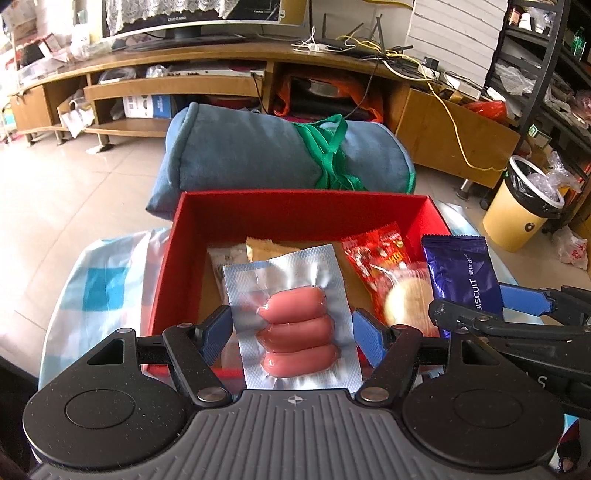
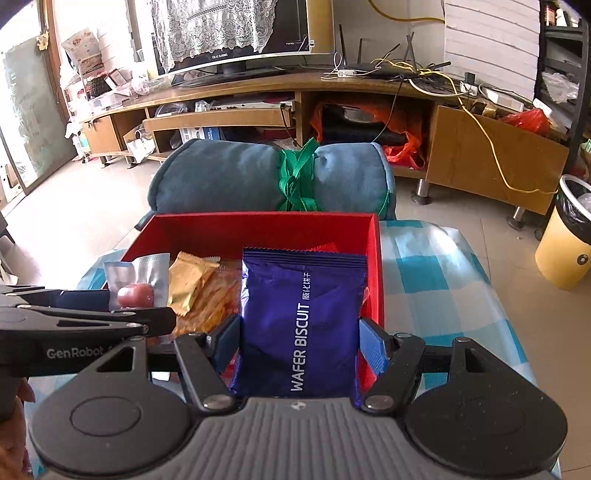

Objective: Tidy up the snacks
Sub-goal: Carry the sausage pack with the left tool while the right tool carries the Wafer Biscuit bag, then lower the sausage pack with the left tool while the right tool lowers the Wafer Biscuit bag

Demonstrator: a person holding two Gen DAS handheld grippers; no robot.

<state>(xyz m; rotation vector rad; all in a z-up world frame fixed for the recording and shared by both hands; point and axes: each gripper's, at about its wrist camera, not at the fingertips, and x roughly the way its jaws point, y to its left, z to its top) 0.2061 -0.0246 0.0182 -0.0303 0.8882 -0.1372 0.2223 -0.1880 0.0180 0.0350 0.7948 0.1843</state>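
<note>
The left gripper (image 1: 291,328) clamps a clear sausage pack (image 1: 295,325) between its blue pads, above the near edge of the red box (image 1: 295,210). Beside it, the right gripper (image 2: 299,338) grips a purple wafer biscuit packet (image 2: 301,321) over the same box, which holds other snacks.

Rolled blue blanket (image 1: 258,155), tied with green ribbon (image 1: 328,155), lying just beyond table's far edge. Blue-and-white checked tablecloth (image 2: 436,280) covering table. Long wooden TV stand (image 2: 258,92) running along far wall, carrying monitor (image 2: 236,33) draped with lace cloth (image 2: 207,26); router (image 2: 369,66) and tangled cables sitting at right. Yellow bin (image 1: 524,210) standing on floor, far right.
</note>
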